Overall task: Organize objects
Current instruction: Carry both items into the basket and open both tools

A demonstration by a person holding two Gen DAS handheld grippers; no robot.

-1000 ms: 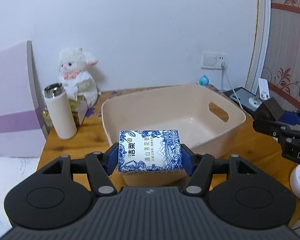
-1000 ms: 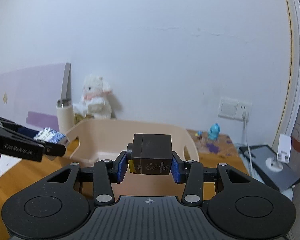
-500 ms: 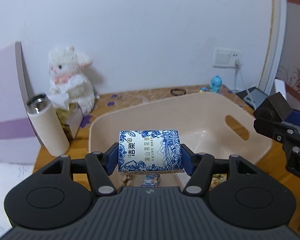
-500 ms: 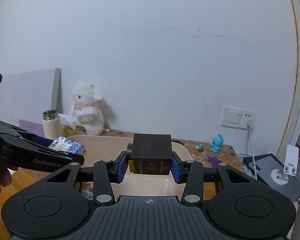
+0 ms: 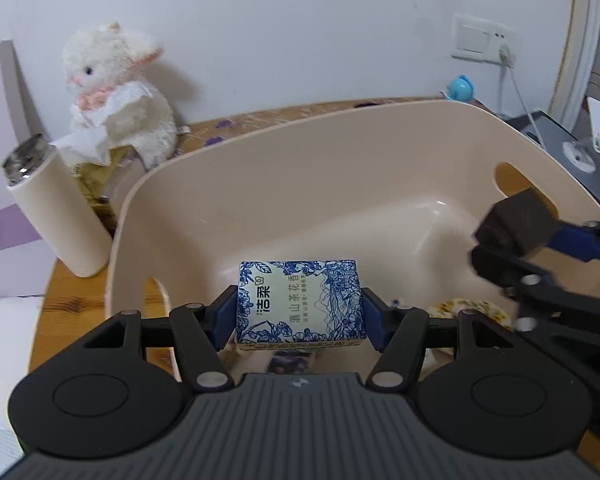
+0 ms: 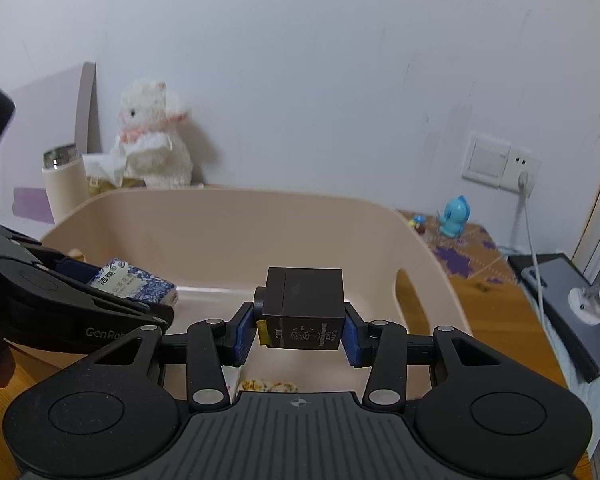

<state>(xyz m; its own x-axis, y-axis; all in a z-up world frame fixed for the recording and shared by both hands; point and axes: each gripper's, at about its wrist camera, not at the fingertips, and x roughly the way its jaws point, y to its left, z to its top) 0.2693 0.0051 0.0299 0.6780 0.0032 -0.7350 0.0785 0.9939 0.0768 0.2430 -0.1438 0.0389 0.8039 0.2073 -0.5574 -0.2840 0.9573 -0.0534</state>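
Tissue pack [image 5: 300, 303], blue and white, sits clamped between the 2 fingers of the left gripper [image 5: 299, 317], held above the near end of the beige tub [image 5: 284, 184]. Right gripper [image 6: 299, 330] pinches a dark box [image 6: 303, 307] between its blue pads [image 6: 243, 332], above the same tub. Beyond the left fingers stand a white flask [image 5: 56, 216] and plush toy [image 5: 118, 92].
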